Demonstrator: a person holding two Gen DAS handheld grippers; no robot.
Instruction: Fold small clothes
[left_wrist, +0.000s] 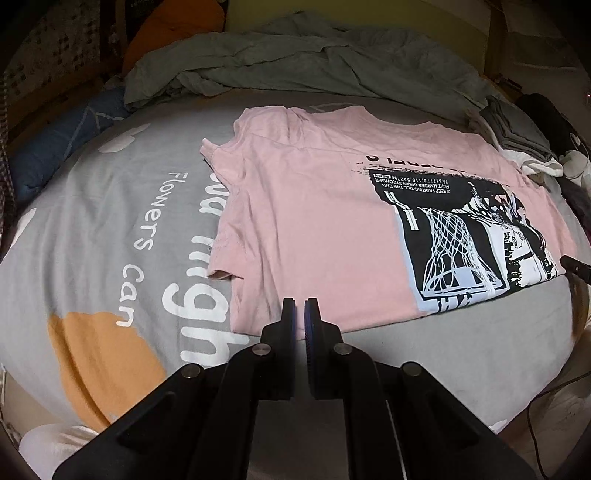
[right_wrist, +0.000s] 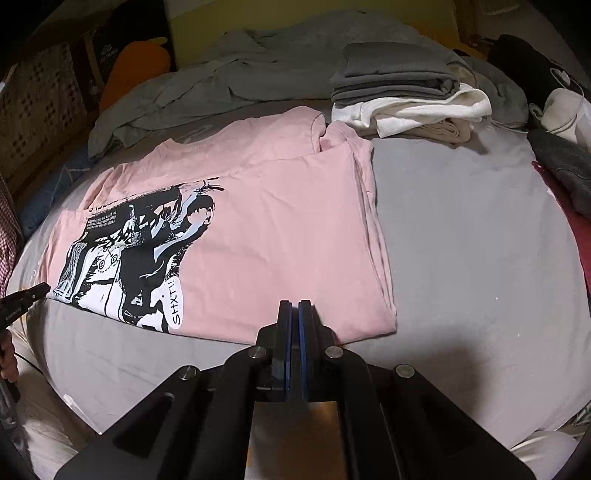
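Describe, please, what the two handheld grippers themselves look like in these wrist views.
Both match: the left gripper and right gripper are matte black, each with two flat upright fingers lined with blue ridged pads. Angular black linkage arms spread back from the fingers, joined by round silver pivot bolts. A pale plate sits between the linkages. No cables show on the grippers.

Both tools are matte black — the left gripper (left_wrist: 300, 306) and right gripper (right_wrist: 295, 308) each carry two slab fingers (right_wrist: 284, 325) faced with blue pads, and behind the fingers angled link arms pinned by round silver screws (left_wrist: 263, 349).
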